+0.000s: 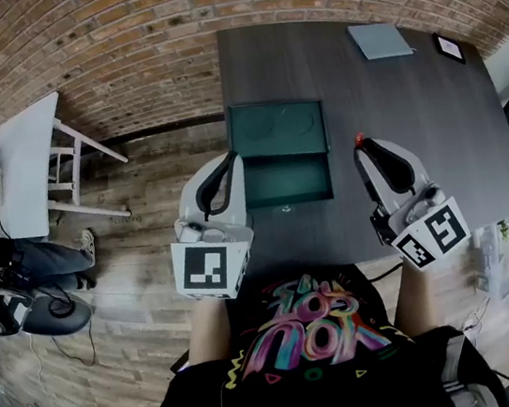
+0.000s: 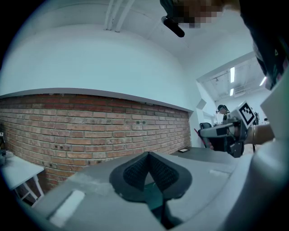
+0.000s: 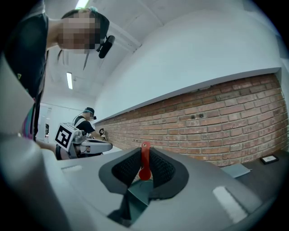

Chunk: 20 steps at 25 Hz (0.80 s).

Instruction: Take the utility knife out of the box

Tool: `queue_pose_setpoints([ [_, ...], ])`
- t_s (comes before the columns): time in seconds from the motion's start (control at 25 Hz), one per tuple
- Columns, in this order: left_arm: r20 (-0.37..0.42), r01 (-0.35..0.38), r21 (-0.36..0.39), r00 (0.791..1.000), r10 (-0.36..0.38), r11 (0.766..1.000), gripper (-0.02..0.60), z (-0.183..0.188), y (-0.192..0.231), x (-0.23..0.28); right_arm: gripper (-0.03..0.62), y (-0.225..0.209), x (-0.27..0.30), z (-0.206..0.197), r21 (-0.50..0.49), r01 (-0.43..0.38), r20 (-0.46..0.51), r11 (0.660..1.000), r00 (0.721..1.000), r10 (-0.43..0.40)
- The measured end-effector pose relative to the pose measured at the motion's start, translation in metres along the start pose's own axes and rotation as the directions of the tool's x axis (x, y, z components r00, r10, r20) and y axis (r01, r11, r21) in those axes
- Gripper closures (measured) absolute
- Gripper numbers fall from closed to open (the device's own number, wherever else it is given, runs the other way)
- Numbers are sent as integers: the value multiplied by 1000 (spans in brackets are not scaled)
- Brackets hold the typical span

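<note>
An open dark-green box [image 1: 285, 182] lies on the dark table [image 1: 418, 154], its lid [image 1: 277, 128] folded back behind it. The box floor that shows looks bare. My right gripper [image 1: 360, 144] hovers just right of the box, shut on a red utility knife [image 1: 359, 140]. In the right gripper view the knife [image 3: 144, 161] stands upright between the black pads [image 3: 160, 169] and sticks out past their tips. My left gripper [image 1: 232, 158] hangs at the box's left edge with its jaws shut and nothing between them; its ribbed pads [image 2: 135, 170] meet in the left gripper view.
A grey-blue pad [image 1: 379, 40] and a small black-framed card [image 1: 448, 47] lie at the table's far right. A white table [image 1: 17, 167] and a white stool [image 1: 82, 162] stand to the left on the wood floor, against the brick wall. A seated person [image 1: 27, 265] is at far left.
</note>
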<state>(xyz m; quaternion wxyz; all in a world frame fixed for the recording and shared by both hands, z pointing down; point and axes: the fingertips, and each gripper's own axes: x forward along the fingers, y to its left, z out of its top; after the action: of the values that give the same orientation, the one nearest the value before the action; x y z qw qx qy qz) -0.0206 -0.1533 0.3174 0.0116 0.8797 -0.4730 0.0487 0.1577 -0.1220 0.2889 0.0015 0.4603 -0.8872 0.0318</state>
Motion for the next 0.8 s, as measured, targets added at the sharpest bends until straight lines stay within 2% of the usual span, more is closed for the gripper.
queue_pose_setpoints([
  [0.8, -3, -8, -6, 1000, 8, 1000, 581, -4, 4, -2, 541, -2, 3, -9, 12, 20, 2, 1000, 1000, -20],
])
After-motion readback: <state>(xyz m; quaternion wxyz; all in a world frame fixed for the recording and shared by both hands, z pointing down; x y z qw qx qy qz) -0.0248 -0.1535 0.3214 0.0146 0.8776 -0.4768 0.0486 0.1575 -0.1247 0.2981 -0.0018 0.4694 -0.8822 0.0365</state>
